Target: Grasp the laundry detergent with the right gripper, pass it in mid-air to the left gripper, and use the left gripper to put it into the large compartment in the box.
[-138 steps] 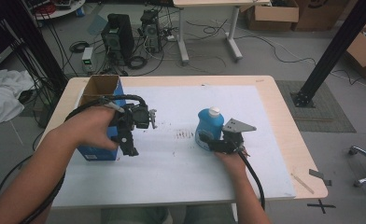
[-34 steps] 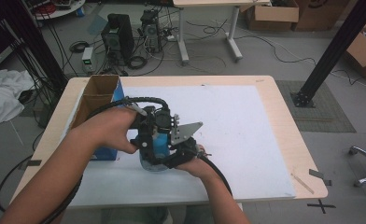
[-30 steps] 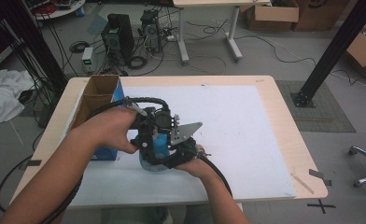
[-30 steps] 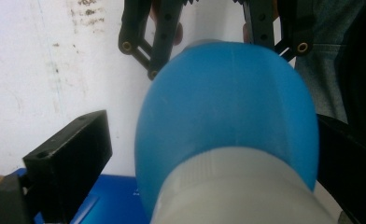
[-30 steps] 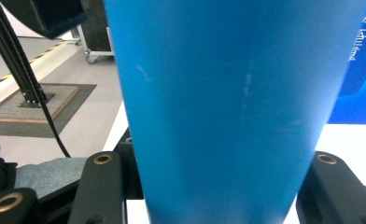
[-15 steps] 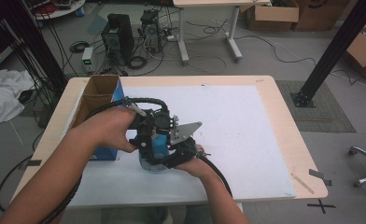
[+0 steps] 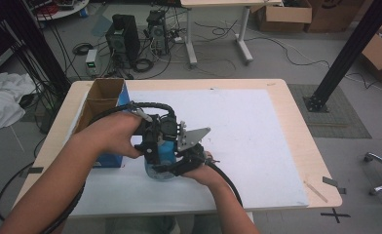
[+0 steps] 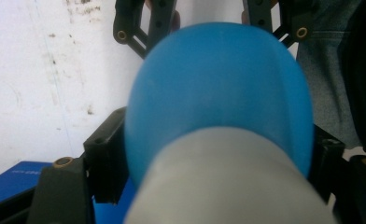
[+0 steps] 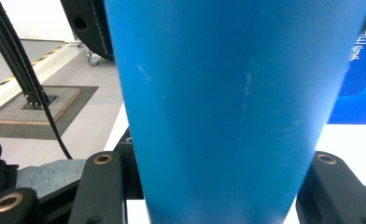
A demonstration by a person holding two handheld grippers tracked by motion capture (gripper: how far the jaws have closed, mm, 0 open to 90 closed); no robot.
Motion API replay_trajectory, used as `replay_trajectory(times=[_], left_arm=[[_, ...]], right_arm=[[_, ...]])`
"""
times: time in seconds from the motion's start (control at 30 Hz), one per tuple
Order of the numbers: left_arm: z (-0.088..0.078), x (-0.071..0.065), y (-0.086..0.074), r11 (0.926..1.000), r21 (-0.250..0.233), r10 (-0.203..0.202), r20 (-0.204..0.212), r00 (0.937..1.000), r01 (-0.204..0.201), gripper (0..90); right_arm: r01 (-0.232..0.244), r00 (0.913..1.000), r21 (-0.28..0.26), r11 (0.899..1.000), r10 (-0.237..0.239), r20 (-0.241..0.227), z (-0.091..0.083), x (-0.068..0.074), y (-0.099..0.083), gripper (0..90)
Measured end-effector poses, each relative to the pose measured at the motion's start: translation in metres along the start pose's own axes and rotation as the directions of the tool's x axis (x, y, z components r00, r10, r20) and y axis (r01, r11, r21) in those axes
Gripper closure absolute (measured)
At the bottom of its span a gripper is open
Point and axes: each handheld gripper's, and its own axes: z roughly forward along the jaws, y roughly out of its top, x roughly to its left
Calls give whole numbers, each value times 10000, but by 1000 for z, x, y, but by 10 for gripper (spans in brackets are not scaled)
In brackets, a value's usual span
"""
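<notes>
A blue bottle [image 7: 161, 163] is seen standing near the front of the surface [image 7: 257, 126], on the white sheet [image 7: 242, 122] that covers most of it, just beside the blue cardboard box [image 7: 104, 105] at the left.

In the high view the bottle is largely hidden by the two tools that meet over it. The left tongs [image 7: 159, 146] are brought in from the left above the bottle, and the right tongs [image 7: 175, 165] are set against its lower body from the front right, with the grey three-cornered plate [image 7: 193, 137] raised above them.

In the right gripper view the blue body of the bottle [image 9: 239, 107] is shown upright between the two black jaws, which are pressed against its sides; the bottle is held by the right tongs.

In the left gripper view the bottle's shoulder [image 8: 218, 93] and its pale grey cap [image 8: 223, 186] are seen from above, very close. The left tongs have just been closing, and the top of the bottle lies between their jaws. The jaws are seen flanking the cap closely on both sides, though whether they are yet pressed on it cannot be told. The far jaws of the right tongs [image 8: 209, 18] are seen beyond the bottle in that view.
</notes>
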Motion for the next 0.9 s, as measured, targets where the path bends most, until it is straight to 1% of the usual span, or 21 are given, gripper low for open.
replay_trajectory(times=[0.1,0.47,0.8,0.9], left_arm=[[0,0,0,10000,25,37,-10,10000,-37,295],[1,1,0,9999,126,-29,84,10000,28,341],[2,1,1,9999,92,-58,88,9999,57,368],[1,1,1,10000,79,14,162,9999,-15,375]], right_arm=[[-7,10000,-6,10000,7,3,1,0,0,460],[7,10000,-25,10000,-7,-24,1,0,-1,460],[2,10000,-43,10000,-2,-78,2,0,-1,461],[50,9999,-61,10000,-50,-98,2,0,-1,462]])
